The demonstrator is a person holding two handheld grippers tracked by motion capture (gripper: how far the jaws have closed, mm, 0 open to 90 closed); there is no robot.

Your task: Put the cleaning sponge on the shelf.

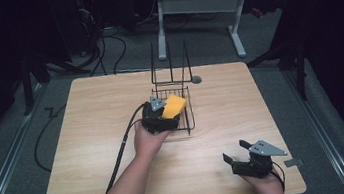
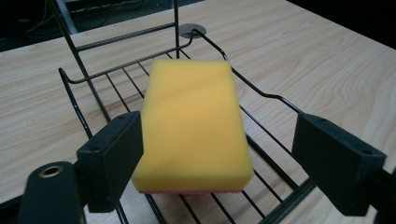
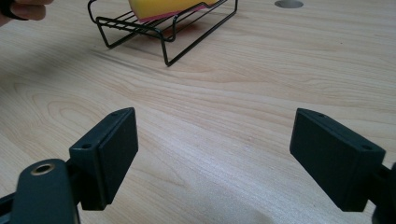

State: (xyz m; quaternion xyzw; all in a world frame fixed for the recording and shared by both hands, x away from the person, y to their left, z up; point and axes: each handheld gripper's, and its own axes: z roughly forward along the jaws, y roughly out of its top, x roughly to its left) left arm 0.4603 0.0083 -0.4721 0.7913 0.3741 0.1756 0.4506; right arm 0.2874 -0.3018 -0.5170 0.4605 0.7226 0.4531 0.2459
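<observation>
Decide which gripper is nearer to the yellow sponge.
Left. The left gripper is at the sponge over the wire rack; the right gripper rests far off near the table's front edge.

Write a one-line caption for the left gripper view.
Yellow sponge lying on the black wire rack, the left gripper open around it, right jaw clear of the sponge.

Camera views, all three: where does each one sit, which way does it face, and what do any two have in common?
High view: above the table's near edge, looking forward and down; shows both forearms, the left gripper and the right gripper.
Left gripper view: rides the left gripper, looking along its jaws at the yellow sponge in the black wire rack.
Right gripper view: rides the right gripper, low over bare wood, jaws apart, facing the rack.
Shared: sponge and rack appear in all three.
</observation>
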